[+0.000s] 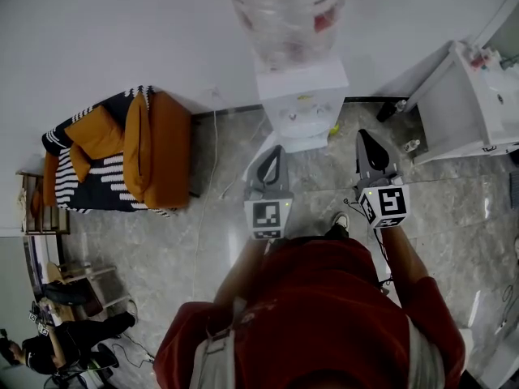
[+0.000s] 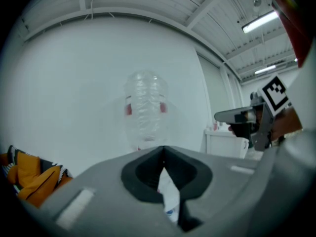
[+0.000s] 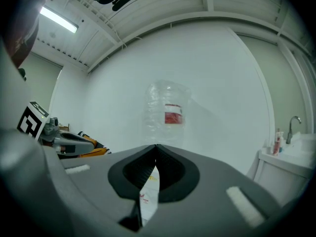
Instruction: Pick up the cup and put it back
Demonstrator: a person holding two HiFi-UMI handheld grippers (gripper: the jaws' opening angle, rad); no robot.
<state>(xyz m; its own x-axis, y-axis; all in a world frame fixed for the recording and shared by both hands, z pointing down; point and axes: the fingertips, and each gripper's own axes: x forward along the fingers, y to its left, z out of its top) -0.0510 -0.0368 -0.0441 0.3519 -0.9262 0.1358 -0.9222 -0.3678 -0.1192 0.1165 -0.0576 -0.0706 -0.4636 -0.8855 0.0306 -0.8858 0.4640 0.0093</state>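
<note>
No cup shows in any view. A white water dispenser (image 1: pixel 302 108) with a clear bottle (image 1: pixel 285 14) on top stands against the wall ahead. My left gripper (image 1: pixel 274 154) and right gripper (image 1: pixel 366 138) are held side by side, level, pointing at it from a short distance. Both are shut with nothing between the jaws. In the left gripper view the jaws (image 2: pixel 163 149) meet at the tip below the bottle (image 2: pixel 145 112). The right gripper view shows its jaws (image 3: pixel 156 147) closed below the bottle (image 3: pixel 168 115).
An orange sofa (image 1: pixel 122 156) with a striped throw stands left of the dispenser. A white cabinet with a sink (image 1: pixel 474 104) stands at the right. A cable runs across the grey stone floor (image 1: pixel 211 241). Another person (image 1: pixel 65 347) sits at the lower left.
</note>
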